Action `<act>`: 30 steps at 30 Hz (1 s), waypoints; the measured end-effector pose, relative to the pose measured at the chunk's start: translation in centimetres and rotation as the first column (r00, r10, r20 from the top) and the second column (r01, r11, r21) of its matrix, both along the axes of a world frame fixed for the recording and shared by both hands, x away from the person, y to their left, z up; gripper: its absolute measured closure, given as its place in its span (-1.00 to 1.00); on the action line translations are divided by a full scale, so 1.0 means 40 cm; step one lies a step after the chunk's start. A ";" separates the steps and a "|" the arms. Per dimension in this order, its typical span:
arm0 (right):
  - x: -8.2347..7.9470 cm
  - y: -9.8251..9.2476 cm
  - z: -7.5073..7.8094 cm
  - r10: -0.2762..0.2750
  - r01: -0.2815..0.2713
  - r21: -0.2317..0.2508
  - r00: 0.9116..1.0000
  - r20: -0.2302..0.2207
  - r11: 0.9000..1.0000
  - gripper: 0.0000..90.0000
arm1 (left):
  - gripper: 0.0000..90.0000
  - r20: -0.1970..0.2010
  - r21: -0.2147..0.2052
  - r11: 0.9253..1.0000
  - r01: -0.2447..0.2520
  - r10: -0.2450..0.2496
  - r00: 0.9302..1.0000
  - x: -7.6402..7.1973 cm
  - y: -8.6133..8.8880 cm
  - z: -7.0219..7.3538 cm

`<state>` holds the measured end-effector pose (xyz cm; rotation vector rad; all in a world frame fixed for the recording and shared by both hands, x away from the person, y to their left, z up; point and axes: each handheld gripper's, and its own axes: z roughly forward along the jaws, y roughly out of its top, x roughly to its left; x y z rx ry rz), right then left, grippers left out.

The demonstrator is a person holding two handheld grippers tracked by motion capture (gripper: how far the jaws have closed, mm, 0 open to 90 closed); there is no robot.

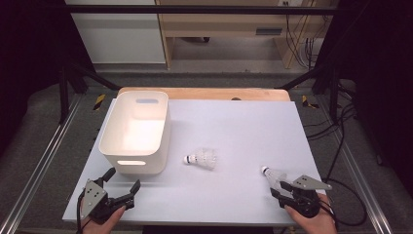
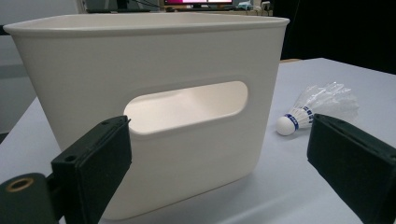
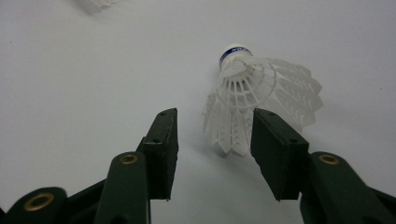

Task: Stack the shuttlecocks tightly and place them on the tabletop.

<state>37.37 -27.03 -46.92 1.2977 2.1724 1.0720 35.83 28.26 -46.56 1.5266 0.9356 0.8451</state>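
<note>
White bin [image 1: 136, 131] sits left of centre on the worktop [image 1: 234, 122]. Right hand-held gripper [image 1: 285, 191], lower right, jaws apart around the near shuttlecock [image 1: 273, 176], apparently not yet pressing; next, close squarely. Left hand-held gripper [image 1: 122, 185] idles, jaws wide.

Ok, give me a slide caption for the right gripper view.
Right gripper, jaws open, at the skirt of a white shuttlecock lying on the table.

White shuttlecock [image 3: 261, 100] w/ blue band; cream-white bin [image 1: 136, 130]; probably pale-grey table [image 1: 243, 126].
</note>
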 end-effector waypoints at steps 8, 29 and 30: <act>0.041 0.035 -0.008 -0.020 0.019 -0.006 1.000 -0.007 1.000 0.22 | -0.85 0.000 -0.004 1.000 -0.001 0.001 1.000 0.000 0.002 0.000; 0.081 0.026 0.013 0.010 -0.011 0.021 0.999 0.040 1.000 1.00 | -0.85 0.000 -0.005 1.000 -0.003 0.003 1.000 0.000 0.003 0.000; 0.081 0.026 0.013 0.010 -0.011 0.021 0.999 0.040 1.000 1.00 | -0.85 0.000 -0.005 1.000 -0.003 0.003 1.000 0.000 0.003 0.000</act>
